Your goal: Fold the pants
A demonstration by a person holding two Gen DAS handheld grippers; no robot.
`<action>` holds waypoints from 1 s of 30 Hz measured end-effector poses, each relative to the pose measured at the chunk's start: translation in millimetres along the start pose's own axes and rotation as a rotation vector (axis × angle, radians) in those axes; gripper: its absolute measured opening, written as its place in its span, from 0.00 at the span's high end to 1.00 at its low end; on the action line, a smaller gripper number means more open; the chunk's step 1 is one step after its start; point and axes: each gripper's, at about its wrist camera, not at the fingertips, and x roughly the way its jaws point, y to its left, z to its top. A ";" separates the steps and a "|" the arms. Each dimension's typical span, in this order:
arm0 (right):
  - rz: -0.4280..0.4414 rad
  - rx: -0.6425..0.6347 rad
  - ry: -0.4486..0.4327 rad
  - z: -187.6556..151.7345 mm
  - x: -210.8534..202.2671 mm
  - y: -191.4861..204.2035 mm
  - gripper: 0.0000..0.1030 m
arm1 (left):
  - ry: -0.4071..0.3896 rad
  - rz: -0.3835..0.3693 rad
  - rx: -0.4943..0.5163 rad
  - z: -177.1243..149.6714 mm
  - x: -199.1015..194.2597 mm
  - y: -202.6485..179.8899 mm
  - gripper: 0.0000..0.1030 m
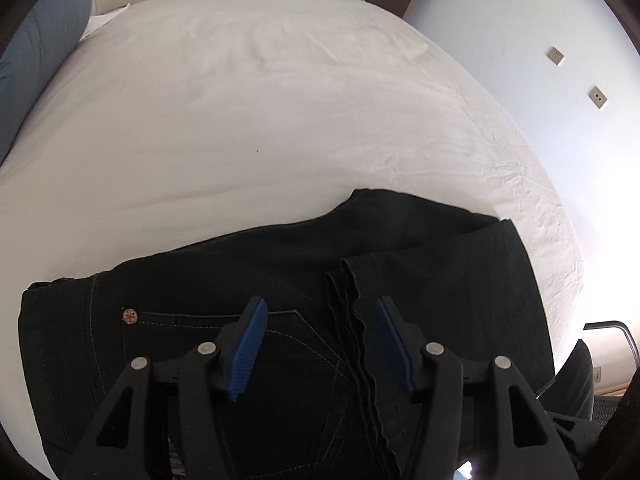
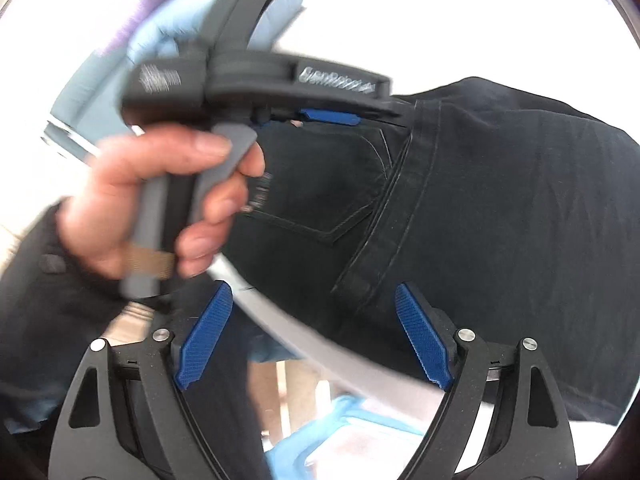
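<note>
Dark, near-black jeans [image 1: 280,272] lie folded on the white bed sheet [image 1: 280,100], back pocket and a rivet facing up, with wavy leg hems stacked on top. My left gripper [image 1: 322,308] is open just above the pocket and hems, and its blue pads grip nothing. The right wrist view is blurred. There the same jeans [image 2: 500,200] fill the right side, and my right gripper [image 2: 313,288] is open over their near edge, holding nothing. A person's hand [image 2: 160,200] grips the left tool's handle, whose blue pad [image 2: 328,117] sits over the pocket.
A blue-grey pillow [image 1: 40,60] lies at the bed's far left. A pale wall with sockets [image 1: 556,56] runs along the right. A dark chair with a metal arm [image 1: 612,332] stands by the near right corner. Light blue blurred things [image 2: 340,420] show below the bed edge.
</note>
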 end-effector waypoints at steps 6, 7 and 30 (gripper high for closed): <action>0.171 0.190 -0.137 9.3 -86.5 -95.5 0.18 | -0.058 -0.046 0.051 -42.8 -13.2 -39.3 0.36; 0.209 0.238 -0.160 19.3 -96.9 -112.3 0.18 | -0.047 -0.050 0.056 -50.0 -7.9 -46.3 0.36; 0.371 0.342 -0.010 -59.0 -55.8 -197.5 0.25 | -0.071 0.021 -0.002 -77.8 5.9 -40.6 0.18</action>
